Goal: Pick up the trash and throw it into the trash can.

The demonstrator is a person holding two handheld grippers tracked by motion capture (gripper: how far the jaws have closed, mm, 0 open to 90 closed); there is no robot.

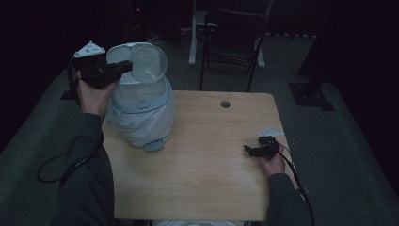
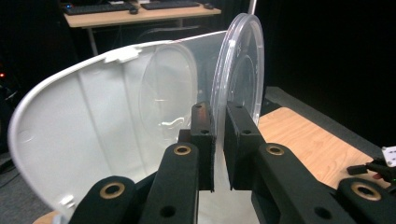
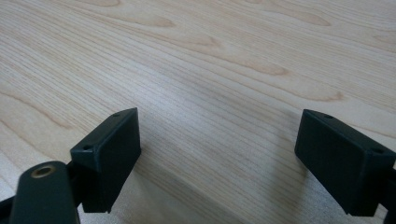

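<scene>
A wooden worktop (image 1: 202, 160) is seen from above in a dim room, with the person's sleeves entering at six o'clock.

Nearest, at about four o'clock on the worktop, the right tongs (image 1: 249, 150) rest low by the right edge. Their jaws stand wide apart with nothing between them, bare wood grain showing in the gap in the right gripper view.

Farther off, at about ten o'clock, a pale grey pedal bin (image 1: 141, 110) lined with a white plastic bag (image 1: 134, 127) stands on the worktop, its hinged lid (image 1: 120, 52) raised upright.

Above the bin's open mouth, the left tongs (image 1: 123, 67) grip a round clear plastic lid (image 1: 149, 63) by its rim. The left gripper view shows the disc (image 2: 238, 74) on edge, pinched between both pads, with the bin lid's white inner face just behind it.

By the look of it, the pick-up and carry are done. Lowering the disc and letting go over the bag remain.

At twelve o'clock, beyond the worktop, a dark chair (image 1: 233, 35) stands on the floor.
</scene>
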